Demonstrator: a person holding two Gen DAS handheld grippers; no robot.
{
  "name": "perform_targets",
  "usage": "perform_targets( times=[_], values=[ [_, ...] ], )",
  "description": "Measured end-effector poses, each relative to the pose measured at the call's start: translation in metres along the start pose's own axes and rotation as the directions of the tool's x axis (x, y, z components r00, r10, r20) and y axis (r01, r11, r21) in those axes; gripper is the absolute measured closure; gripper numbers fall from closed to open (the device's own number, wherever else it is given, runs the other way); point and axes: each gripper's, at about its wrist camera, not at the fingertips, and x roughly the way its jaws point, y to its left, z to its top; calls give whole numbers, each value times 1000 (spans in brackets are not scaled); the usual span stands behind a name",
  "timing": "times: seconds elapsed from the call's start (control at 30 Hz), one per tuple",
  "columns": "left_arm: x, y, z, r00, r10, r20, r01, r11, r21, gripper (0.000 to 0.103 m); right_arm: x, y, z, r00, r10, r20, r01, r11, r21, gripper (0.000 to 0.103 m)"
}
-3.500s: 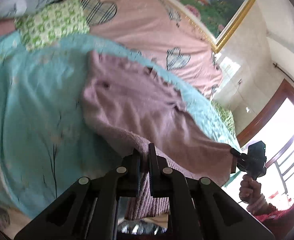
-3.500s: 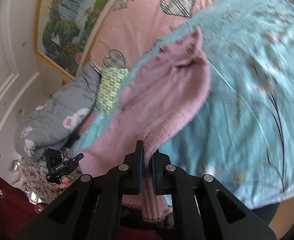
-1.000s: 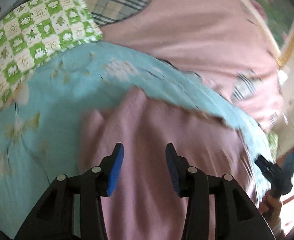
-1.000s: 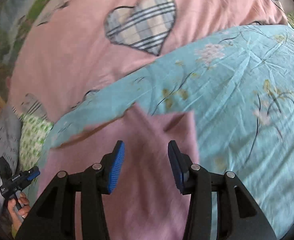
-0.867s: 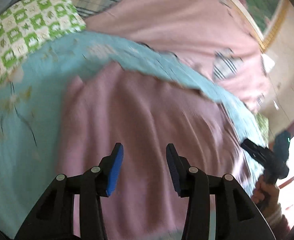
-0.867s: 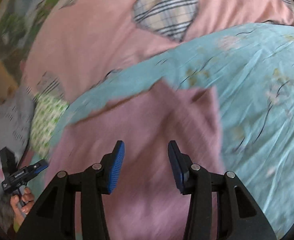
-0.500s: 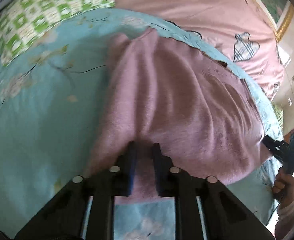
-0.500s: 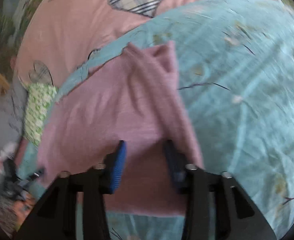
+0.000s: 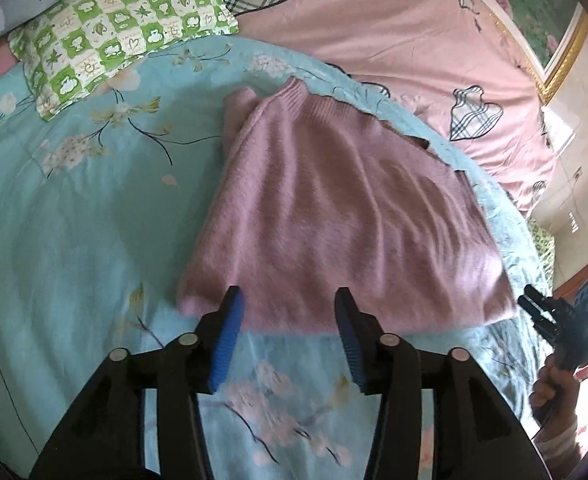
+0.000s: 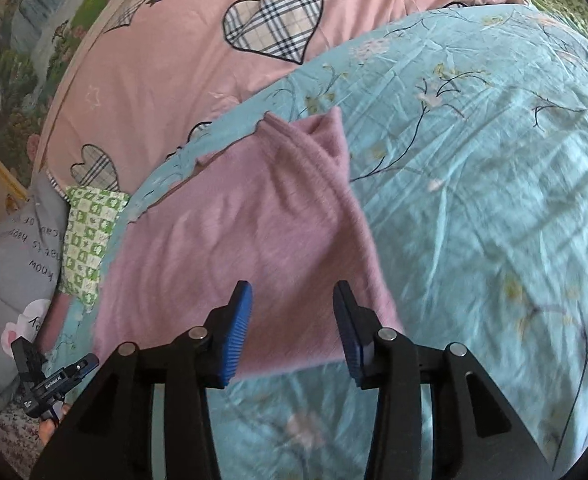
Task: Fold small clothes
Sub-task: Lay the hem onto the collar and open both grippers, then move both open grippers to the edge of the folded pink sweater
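Observation:
A mauve knitted sweater [image 9: 345, 216] lies folded flat on the light blue floral bedsheet [image 9: 74, 220]; it also shows in the right wrist view [image 10: 246, 248]. My left gripper [image 9: 286, 332] is open and empty, just off the sweater's near edge by its left corner. My right gripper [image 10: 292, 326] is open and empty, over the near edge by the right corner. Each gripper shows in the other's view, the right one [image 9: 561, 320] at far right, the left one [image 10: 50, 380] at lower left.
A green-and-white checked pillow [image 9: 122, 28] lies beyond the sweater to the left. A pink duvet with plaid hearts [image 10: 214, 60] lies behind the sheet. A grey pillow [image 10: 10, 256] is at the far left. A framed picture [image 9: 541, 24] hangs behind.
Half a second ago both grippers were closing on the sweater's near edge. Now both are open and drawn back, and the sweater lies flat on the sheet.

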Motion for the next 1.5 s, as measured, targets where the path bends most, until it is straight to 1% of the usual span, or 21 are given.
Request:
perform_targets(
  times=[0.1,0.17,0.2,0.43,0.6,0.7,0.8,0.87,0.97,1.07,1.2,1.27,1.37,1.5],
  values=[
    [-8,-3,-11,1000,-22,-4,22,999,-30,48,-6,12,-9,1000,20,-1,-20,1000,-8,57],
    [-9,-3,-17,1000,-22,-13,21,999,-43,41,-9,19,-15,1000,31,1,-31,999,-17,56],
    [-9,-3,-20,1000,-20,-19,19,998,-56,40,-10,22,-17,999,34,0,-34,999,-22,55],
    [-11,5,-37,998,-38,-41,33,991,-127,40,-14,41,-34,997,71,-14,-71,996,-55,52],
    [-8,13,-39,998,-51,-44,43,985,-167,38,-11,52,-44,995,90,-35,-93,993,-72,47],
    [-2,17,-38,996,-69,-53,57,977,-206,38,-9,59,-50,994,101,-52,-105,991,-83,47],
    [5,20,-35,997,-57,-61,42,974,-222,38,-8,62,-54,992,109,-63,-114,989,-90,46],
    [9,20,-30,997,-47,-53,34,973,-226,38,-8,64,-57,991,112,-69,-119,988,-94,45],
    [16,24,-23,997,-64,-45,50,965,-256,38,-8,67,-59,991,114,-73,-121,988,-100,45],
    [26,28,-15,996,-80,-30,67,952,-299,35,-7,69,-59,990,118,-76,-125,987,-100,45],
    [37,35,-6,994,-101,30,105,925,-365,30,-7,71,-57,989,125,-80,-133,986,-100,44],
    [42,37,-1,994,-97,50,109,917,-384,29,-8,73,-56,989,127,-79,-134,985,-104,44],
    [50,36,10,995,-79,60,96,915,-392,29,-11,73,-52,989,132,-71,-140,984,-109,44],
    [62,27,28,998,-40,58,59,925,-376,29,-11,68,-48,989,131,-66,-137,986,-99,44]
  ],
)
